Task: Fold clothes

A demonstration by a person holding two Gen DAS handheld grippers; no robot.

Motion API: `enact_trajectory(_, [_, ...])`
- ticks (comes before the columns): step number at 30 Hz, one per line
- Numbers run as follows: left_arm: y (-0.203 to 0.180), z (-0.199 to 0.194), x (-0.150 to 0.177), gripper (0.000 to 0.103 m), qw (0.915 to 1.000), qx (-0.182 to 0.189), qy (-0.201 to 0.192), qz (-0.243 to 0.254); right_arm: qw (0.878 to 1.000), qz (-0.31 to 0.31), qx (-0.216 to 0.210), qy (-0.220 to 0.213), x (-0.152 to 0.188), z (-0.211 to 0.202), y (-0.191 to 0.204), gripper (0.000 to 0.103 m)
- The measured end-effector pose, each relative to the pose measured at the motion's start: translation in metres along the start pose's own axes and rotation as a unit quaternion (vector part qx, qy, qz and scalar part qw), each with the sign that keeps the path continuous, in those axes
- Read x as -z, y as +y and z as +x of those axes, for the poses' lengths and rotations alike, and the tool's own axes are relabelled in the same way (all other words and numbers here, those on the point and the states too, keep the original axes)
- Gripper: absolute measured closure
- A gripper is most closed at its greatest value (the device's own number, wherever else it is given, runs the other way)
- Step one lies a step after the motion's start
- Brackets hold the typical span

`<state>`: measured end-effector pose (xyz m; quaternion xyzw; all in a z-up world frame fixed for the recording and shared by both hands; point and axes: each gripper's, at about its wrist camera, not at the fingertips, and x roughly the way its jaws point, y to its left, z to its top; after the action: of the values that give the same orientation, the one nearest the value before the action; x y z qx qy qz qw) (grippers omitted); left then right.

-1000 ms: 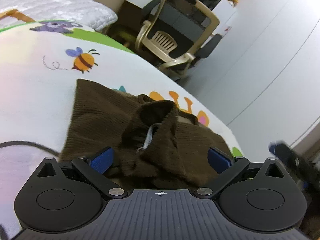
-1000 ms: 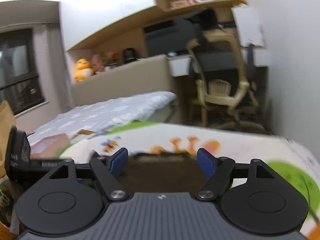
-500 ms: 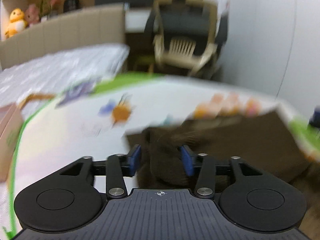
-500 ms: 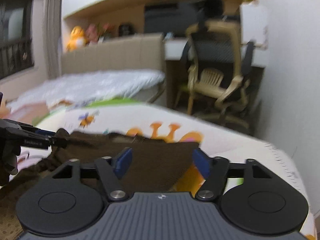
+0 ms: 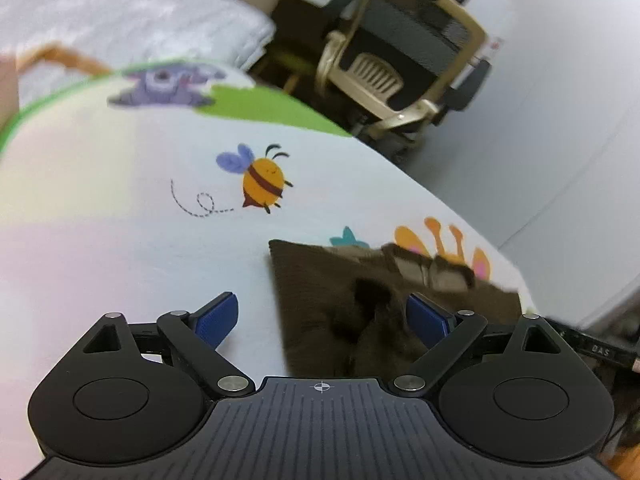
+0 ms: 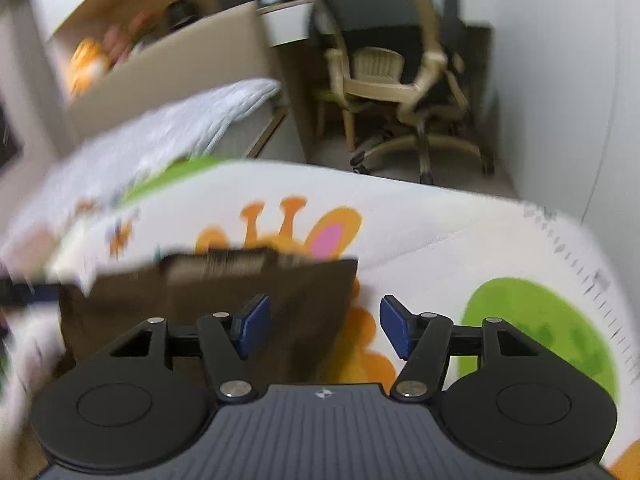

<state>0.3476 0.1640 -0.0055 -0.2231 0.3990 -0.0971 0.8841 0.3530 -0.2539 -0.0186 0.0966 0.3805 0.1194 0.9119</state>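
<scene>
A dark brown knit sweater (image 5: 320, 296) lies on a white play mat (image 5: 120, 208) printed with cartoon animals. My left gripper (image 5: 324, 316) is open over the sweater's left edge, one blue pad above the mat and the other above bunched fabric. The sweater also shows in the right wrist view (image 6: 200, 300), blurred, with its ribbed collar at the far edge. My right gripper (image 6: 324, 326) is open above the sweater's right edge. Neither holds anything.
A beige office chair (image 5: 400, 60) stands beyond the mat next to a white wall (image 5: 560, 100). A bed with a grey quilt (image 5: 120, 28) lies at the far left. The chair also shows in the right wrist view (image 6: 384, 80).
My left gripper, shut on the sweater half a second ago, has opened and let it go. The sweater now lies flatter. My right gripper has dropped closer to the sweater's right edge.
</scene>
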Motion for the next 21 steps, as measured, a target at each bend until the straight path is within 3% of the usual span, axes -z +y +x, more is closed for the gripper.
enact_trajectory(3, [-0.001, 0.028, -0.005, 0.008, 0.9995, -0.030, 0.005, -0.003, 0.999, 0.040, 0.007, 0.009, -0.009, 0.032, -0.007, 0.041])
enact_trajectory(7, [-0.017, 0.047, 0.003, 0.008, 0.9973, -0.065, -0.013, 0.031, 1.000, 0.020, 0.018, 0.010, -0.006, 0.066, 0.003, 0.044])
enact_trajectory(9, [-0.026, 0.050, 0.008, 0.011, 0.9958, -0.077, -0.026, 0.043, 1.000, -0.006, 0.020, 0.004, -0.005, 0.074, 0.012, 0.070])
enact_trajectory(10, [-0.028, 0.051, 0.008, 0.036, 0.9956, -0.073, -0.026, 0.054, 1.000, -0.016, 0.016, 0.002, -0.005, 0.073, 0.016, 0.090])
enact_trajectory(11, [-0.031, 0.053, 0.008, 0.059, 0.9952, -0.069, -0.025, 0.065, 1.000, -0.018, 0.011, -0.003, -0.006, 0.069, 0.017, 0.091])
enact_trajectory(12, [-0.034, 0.054, 0.008, 0.090, 0.9948, -0.065, -0.026, 0.075, 1.000, -0.021, 0.008, -0.013, -0.006, 0.061, 0.019, 0.092])
enact_trajectory(14, [-0.034, 0.041, 0.008, 0.091, 0.9950, -0.047, -0.037, 0.079, 0.998, -0.041, -0.007, -0.036, -0.004, 0.034, 0.023, 0.093])
enact_trajectory(17, [-0.046, 0.001, 0.017, 0.092, 0.9896, -0.020, -0.070, 0.124, 0.996, -0.046, -0.045, -0.065, 0.004, -0.024, 0.022, 0.094])
enact_trajectory(21, [-0.058, -0.064, 0.042, 0.095, 0.9827, 0.011, -0.096, 0.158, 0.990, -0.081, -0.075, -0.085, 0.038, -0.098, 0.029, 0.094])
